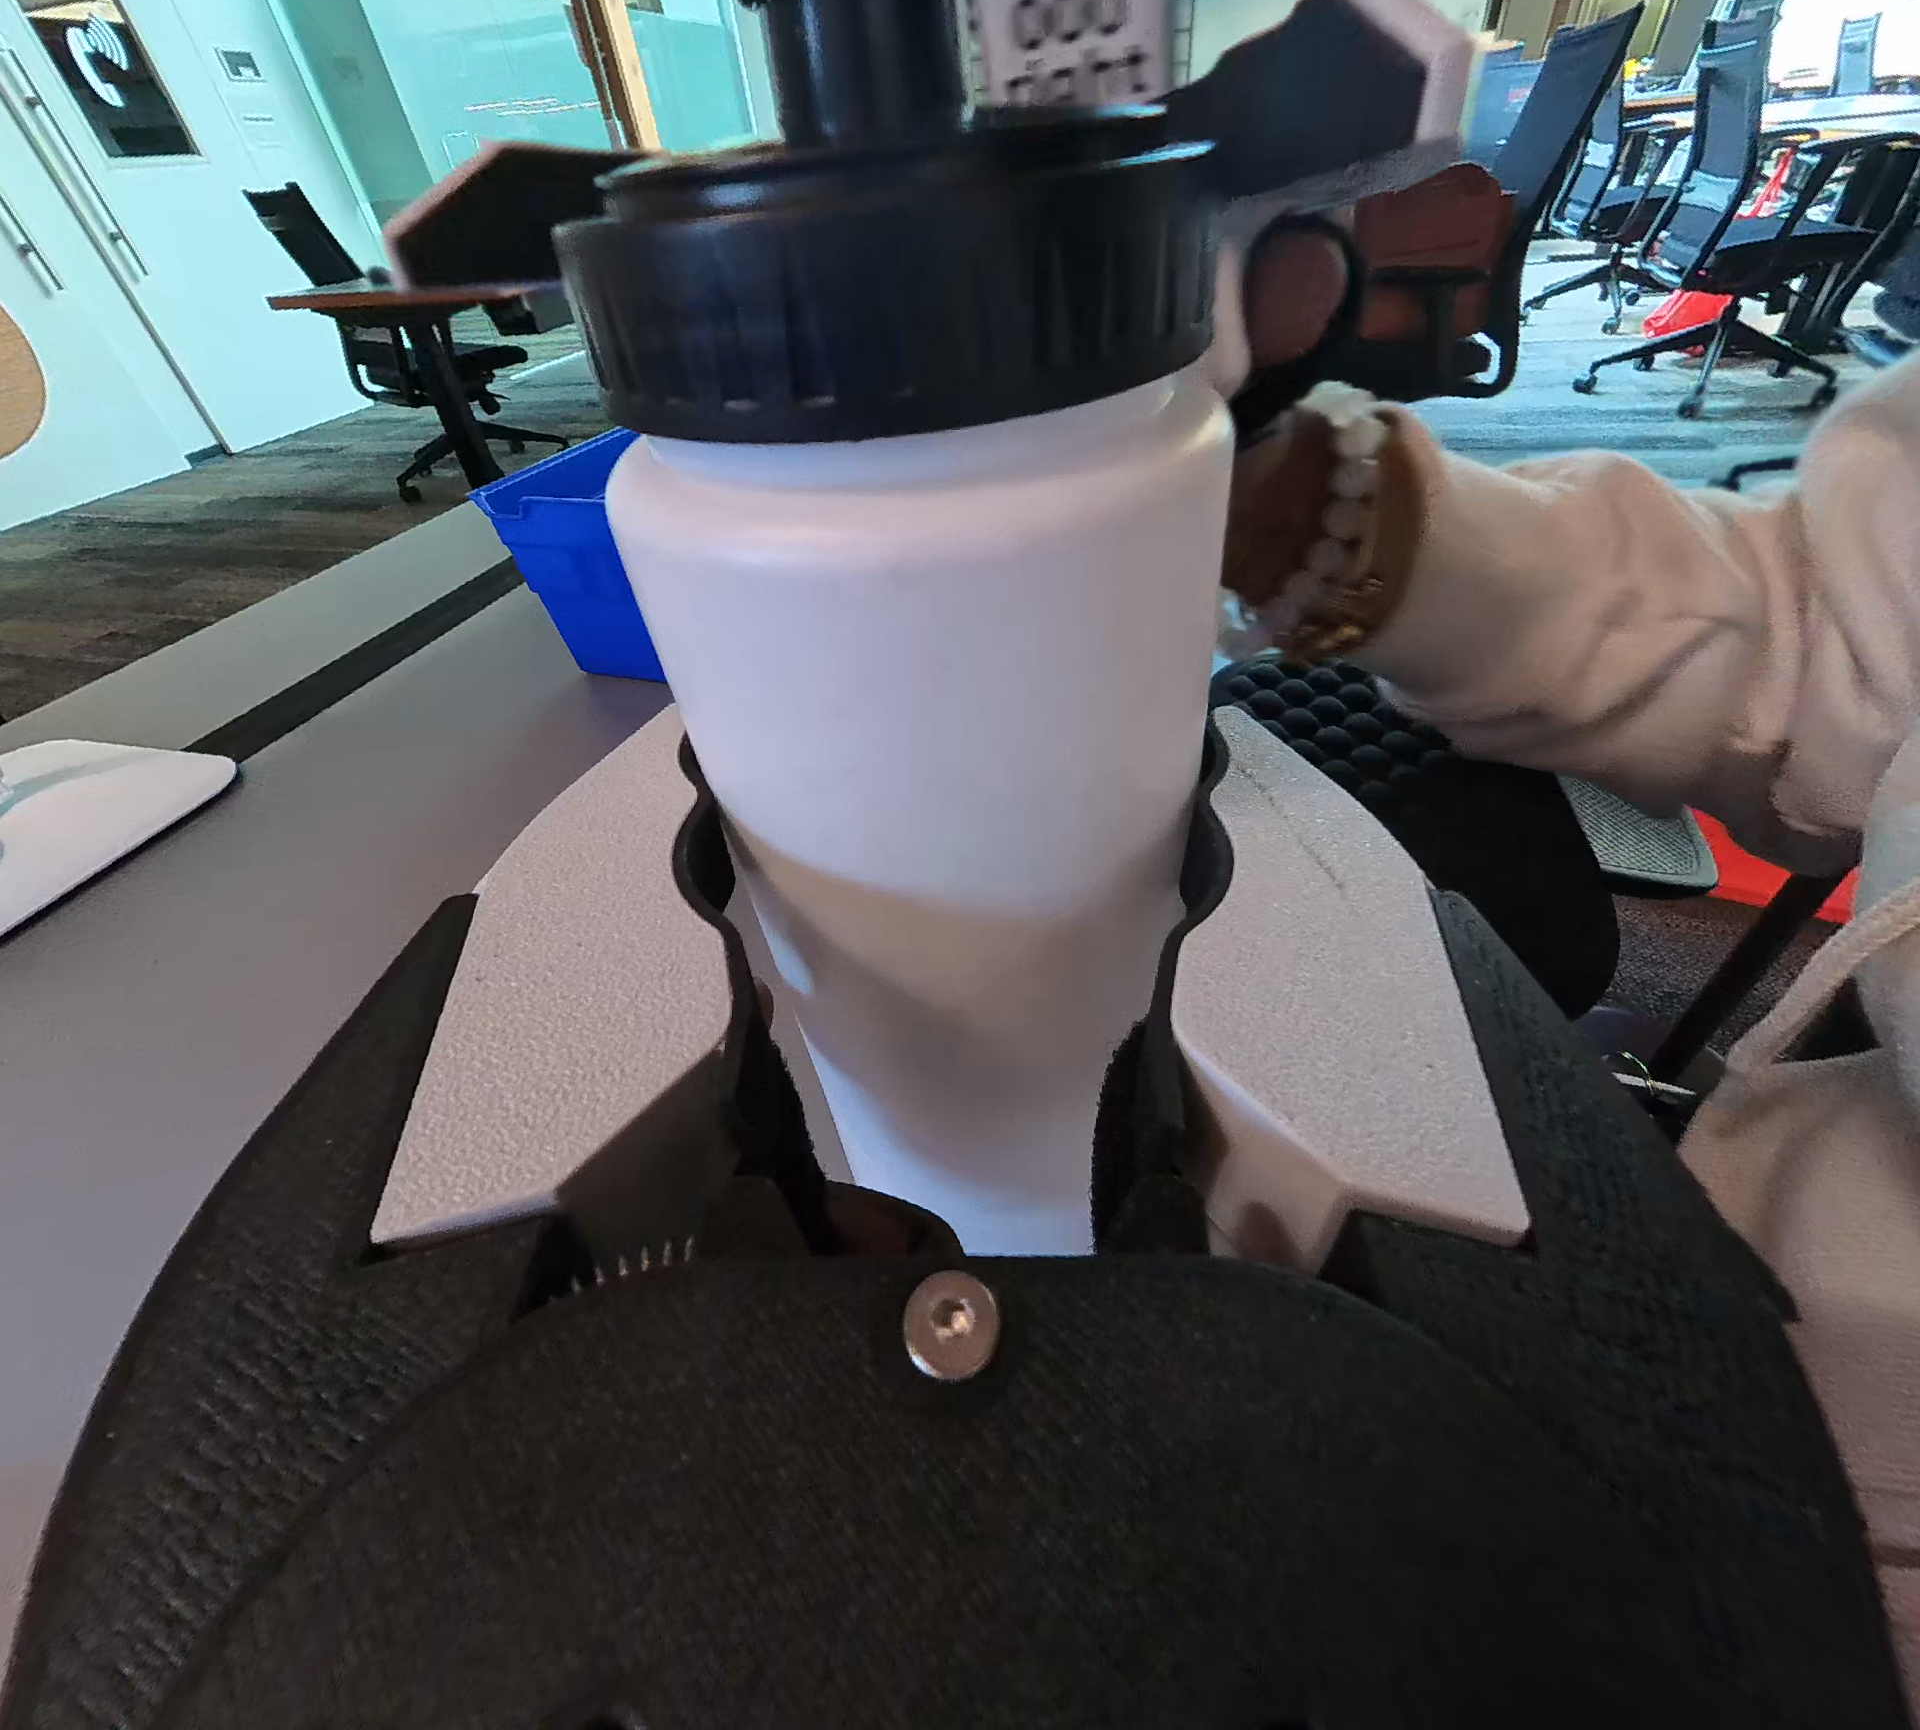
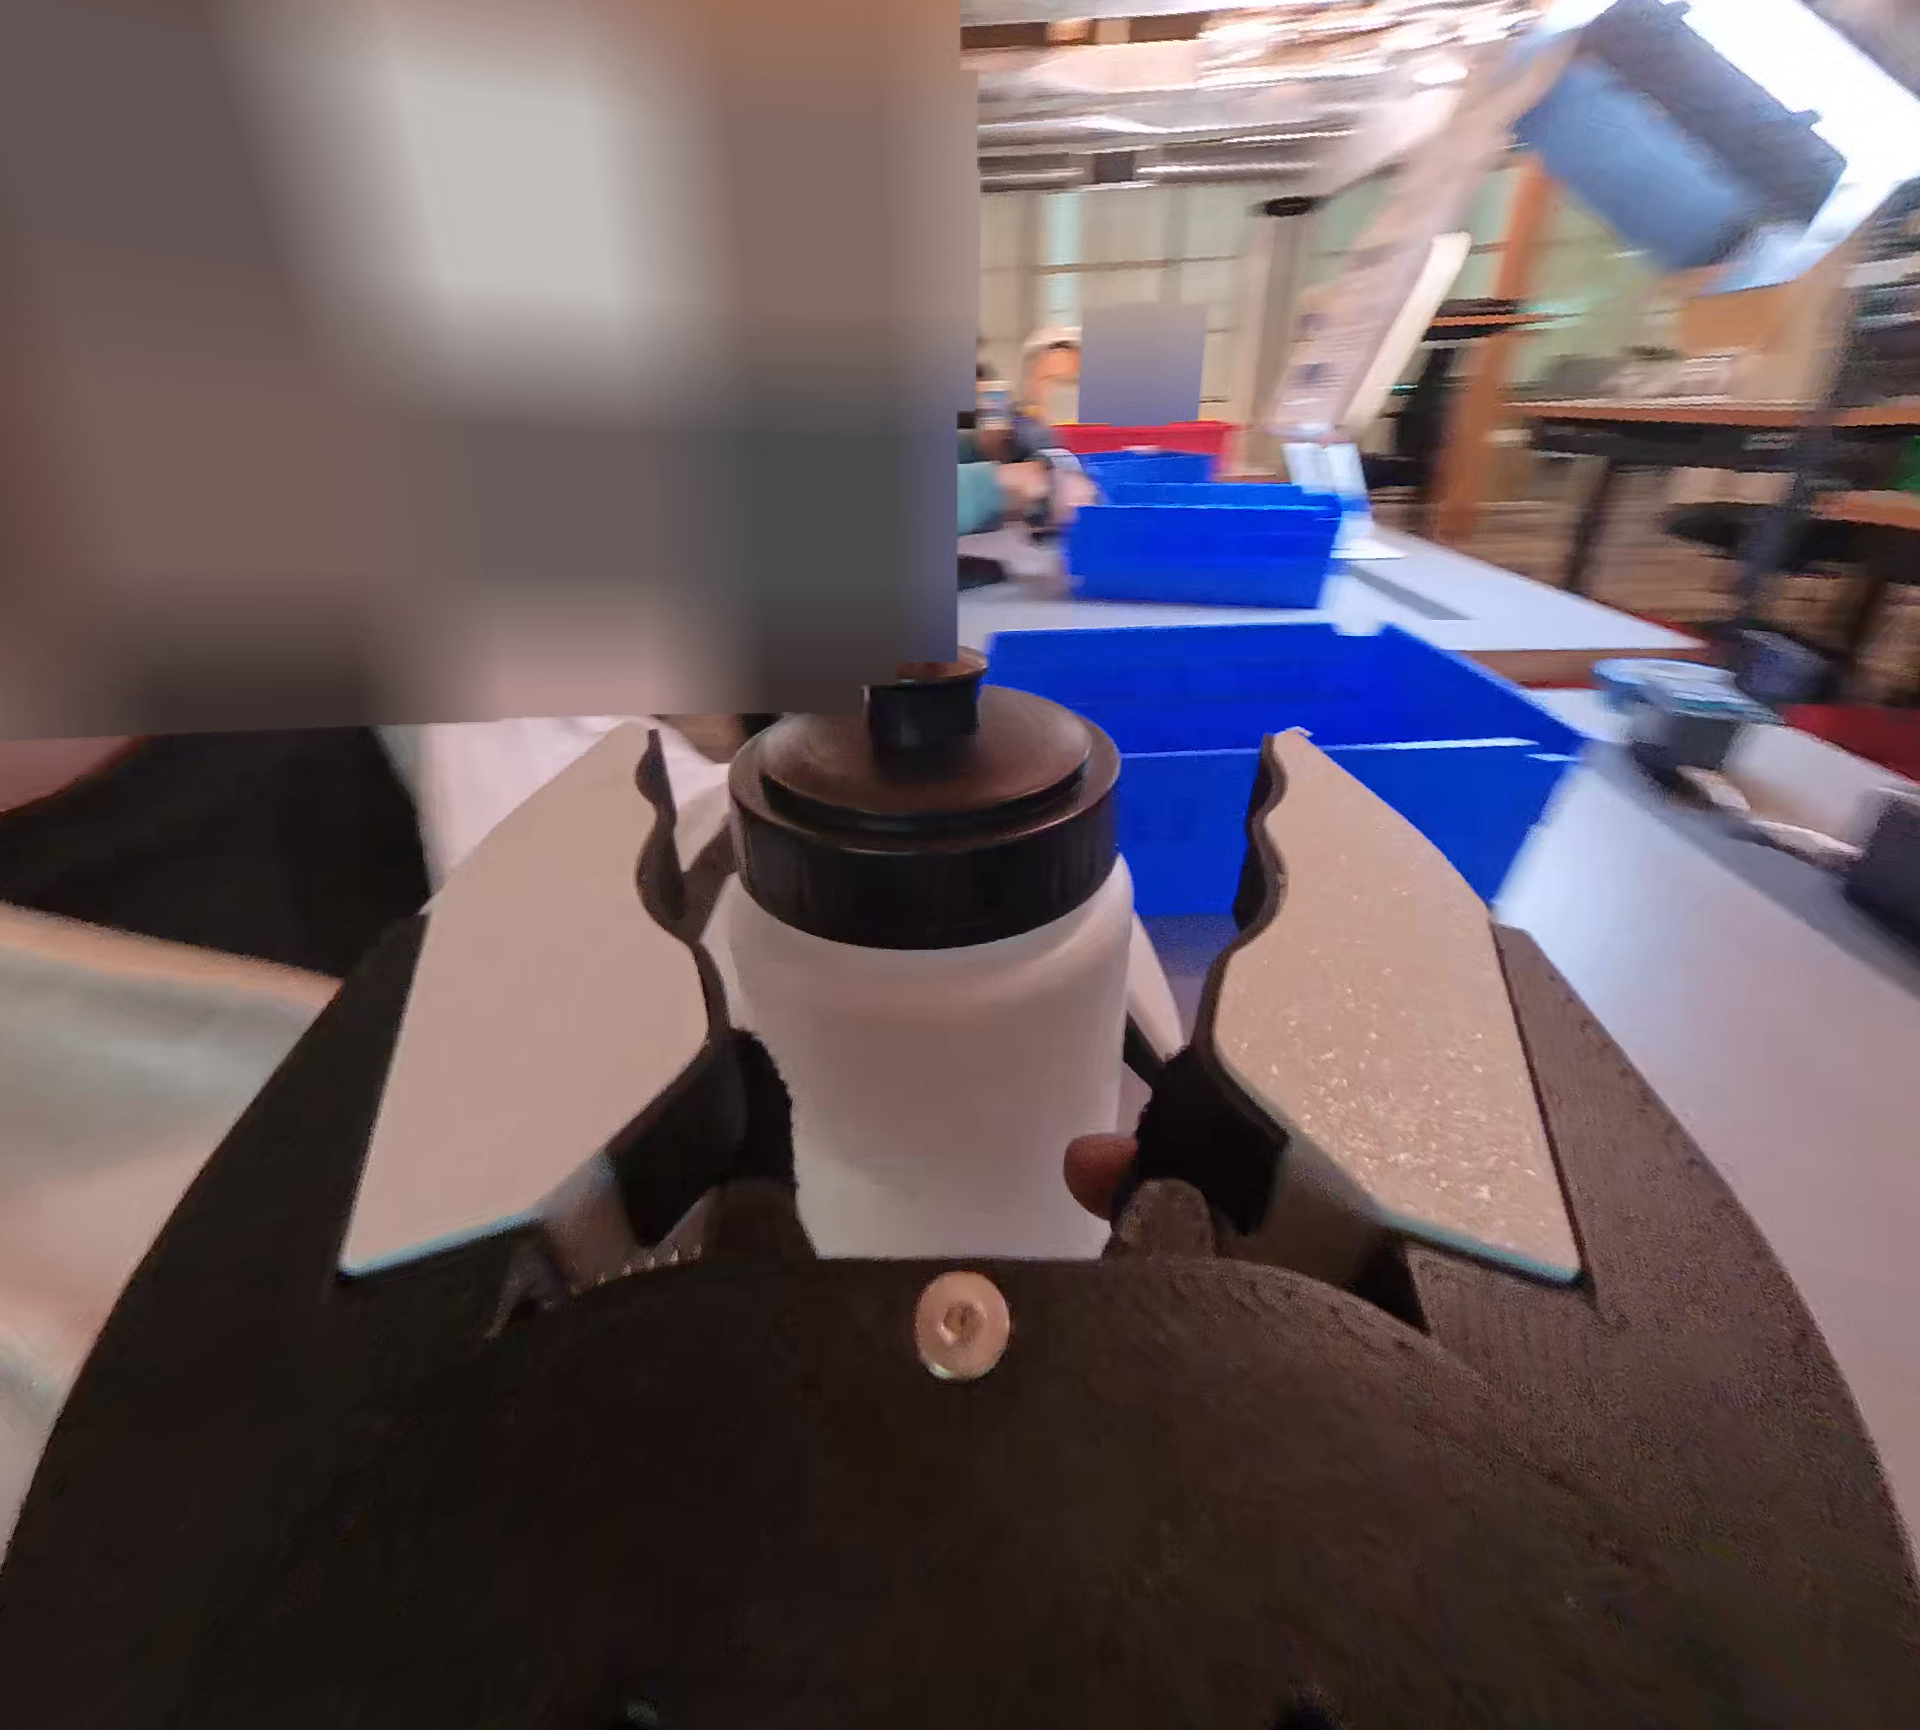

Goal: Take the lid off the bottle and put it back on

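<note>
Bottle clamped, lid still seated, second gripper closing in on the cap.

The left gripper (image 1: 951, 859) is squeezing the white bottle (image 1: 935, 641) around its body, holding it upright above the grey table (image 1: 260, 901). The right gripper (image 2: 961, 807) is straddling the black lid (image 2: 925, 839) with its jaws spread wide, not touching. Unscrewing looks like the step in hand; next, I'd guess, those jaws need to pinch the ribbed rim and twist.

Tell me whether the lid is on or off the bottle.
On. The black lid sits on the white bottle's neck, with no gap showing.
</note>
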`<act>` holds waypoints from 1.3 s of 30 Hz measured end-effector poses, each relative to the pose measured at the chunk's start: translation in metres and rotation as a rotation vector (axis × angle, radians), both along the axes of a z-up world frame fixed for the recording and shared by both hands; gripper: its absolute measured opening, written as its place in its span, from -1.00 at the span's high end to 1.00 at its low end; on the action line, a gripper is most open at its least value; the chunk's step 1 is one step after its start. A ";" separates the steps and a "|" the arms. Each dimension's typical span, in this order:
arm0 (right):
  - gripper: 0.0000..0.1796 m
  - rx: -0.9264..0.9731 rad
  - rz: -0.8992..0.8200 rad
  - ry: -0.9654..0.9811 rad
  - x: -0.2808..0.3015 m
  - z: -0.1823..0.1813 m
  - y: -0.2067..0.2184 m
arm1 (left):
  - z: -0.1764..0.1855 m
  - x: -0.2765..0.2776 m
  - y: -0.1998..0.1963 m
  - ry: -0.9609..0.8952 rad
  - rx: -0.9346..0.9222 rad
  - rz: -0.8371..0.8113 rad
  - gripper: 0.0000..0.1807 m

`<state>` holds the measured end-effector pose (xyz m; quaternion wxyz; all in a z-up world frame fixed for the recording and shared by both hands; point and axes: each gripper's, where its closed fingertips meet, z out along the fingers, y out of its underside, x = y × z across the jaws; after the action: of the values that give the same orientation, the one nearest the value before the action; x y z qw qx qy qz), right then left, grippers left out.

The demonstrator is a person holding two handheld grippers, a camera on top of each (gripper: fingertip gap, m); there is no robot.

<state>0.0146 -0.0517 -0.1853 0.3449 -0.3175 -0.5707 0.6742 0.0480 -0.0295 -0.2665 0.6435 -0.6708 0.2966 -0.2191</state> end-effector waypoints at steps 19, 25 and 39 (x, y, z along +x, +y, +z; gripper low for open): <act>0.14 0.104 -0.441 -0.136 -0.014 -0.009 0.000 | 0.000 -0.001 0.001 0.000 0.005 0.015 0.04; 0.13 0.103 0.177 -0.105 -0.002 -0.008 -0.019 | -0.001 0.004 -0.001 -0.005 -0.004 -0.017 0.04; -0.13 -0.049 -0.145 0.011 0.003 0.013 0.007 | 0.000 0.002 0.000 -0.006 -0.001 0.003 0.04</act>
<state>0.0172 -0.0444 -0.1722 0.3881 -0.3626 -0.5276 0.6630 0.0496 -0.0295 -0.2668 0.6445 -0.6707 0.2937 -0.2202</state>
